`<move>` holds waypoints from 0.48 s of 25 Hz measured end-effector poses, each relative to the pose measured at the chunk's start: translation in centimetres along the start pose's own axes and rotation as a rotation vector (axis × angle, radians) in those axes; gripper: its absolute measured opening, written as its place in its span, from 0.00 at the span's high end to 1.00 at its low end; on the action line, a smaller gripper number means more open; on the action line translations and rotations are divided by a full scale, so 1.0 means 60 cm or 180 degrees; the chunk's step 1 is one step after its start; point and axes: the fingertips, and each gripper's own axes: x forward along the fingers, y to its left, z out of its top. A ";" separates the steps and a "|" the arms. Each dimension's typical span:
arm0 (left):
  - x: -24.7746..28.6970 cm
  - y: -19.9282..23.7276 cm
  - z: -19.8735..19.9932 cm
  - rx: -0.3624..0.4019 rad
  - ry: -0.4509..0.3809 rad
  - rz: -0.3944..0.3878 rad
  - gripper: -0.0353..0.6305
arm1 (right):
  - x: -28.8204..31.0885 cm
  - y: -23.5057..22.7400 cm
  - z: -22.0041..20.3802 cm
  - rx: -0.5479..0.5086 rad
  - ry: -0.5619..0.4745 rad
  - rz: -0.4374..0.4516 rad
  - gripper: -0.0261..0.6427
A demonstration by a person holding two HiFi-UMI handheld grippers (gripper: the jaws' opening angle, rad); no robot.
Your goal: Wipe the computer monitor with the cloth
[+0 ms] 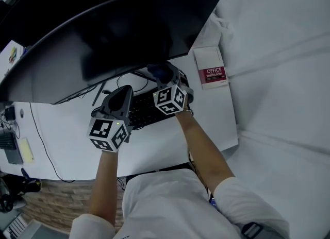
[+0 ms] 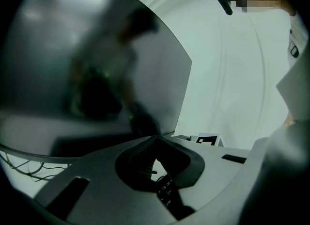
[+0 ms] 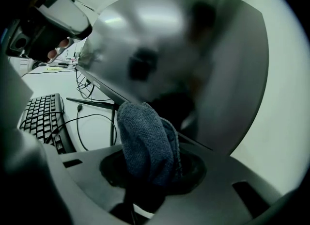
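The right gripper (image 3: 151, 170) was clamped on the blue cloth (image 3: 145, 141), just under the lower edge of the monitor (image 1: 118, 32); the left gripper (image 2: 154, 141) hung beside it, jaws together and empty. A good wipe likely needed the cloth's bunched face pressed lightly onto the screen, clear of the keyboard (image 1: 144, 110) and cables (image 3: 89, 122) beneath, with open room above

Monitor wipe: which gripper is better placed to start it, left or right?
Right. The right gripper is shut on the cloth, which sits close to the lower edge of the monitor. The left gripper has its jaws together with nothing between them, so it carries no cloth.
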 end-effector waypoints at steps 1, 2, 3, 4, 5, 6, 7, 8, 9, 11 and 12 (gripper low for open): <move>0.004 -0.003 0.000 0.0009 0.0009 -0.0008 0.93 | -0.002 -0.007 -0.004 0.0016 -0.0002 -0.0025 0.76; 0.007 -0.007 0.001 0.0019 0.0015 -0.0015 0.93 | -0.004 -0.013 -0.007 0.0030 -0.0005 -0.0048 0.76; 0.011 -0.011 0.003 0.0028 0.0020 -0.0024 0.93 | -0.006 -0.020 -0.011 0.0045 -0.0008 -0.0073 0.76; 0.016 -0.015 0.004 0.0038 0.0024 -0.0033 0.93 | -0.008 -0.027 -0.014 0.0062 -0.0012 -0.0099 0.76; 0.020 -0.019 0.005 0.0047 0.0030 -0.0045 0.93 | -0.010 -0.035 -0.019 0.0081 -0.0015 -0.0126 0.76; 0.024 -0.024 0.005 0.0057 0.0038 -0.0057 0.93 | -0.012 -0.042 -0.023 0.0102 -0.0014 -0.0151 0.76; 0.029 -0.028 0.006 0.0067 0.0048 -0.0069 0.93 | -0.013 -0.049 -0.027 0.0122 -0.0011 -0.0174 0.76; 0.033 -0.032 0.007 0.0077 0.0057 -0.0083 0.93 | -0.015 -0.056 -0.032 0.0141 -0.0005 -0.0196 0.76; 0.037 -0.037 0.007 0.0087 0.0066 -0.0096 0.93 | -0.016 -0.064 -0.036 0.0160 0.0002 -0.0219 0.76; 0.045 -0.045 0.010 0.0108 0.0079 -0.0124 0.93 | -0.020 -0.080 -0.046 0.0197 0.0018 -0.0271 0.76; 0.050 -0.049 0.011 0.0121 0.0083 -0.0139 0.93 | -0.022 -0.088 -0.051 0.0217 0.0026 -0.0297 0.76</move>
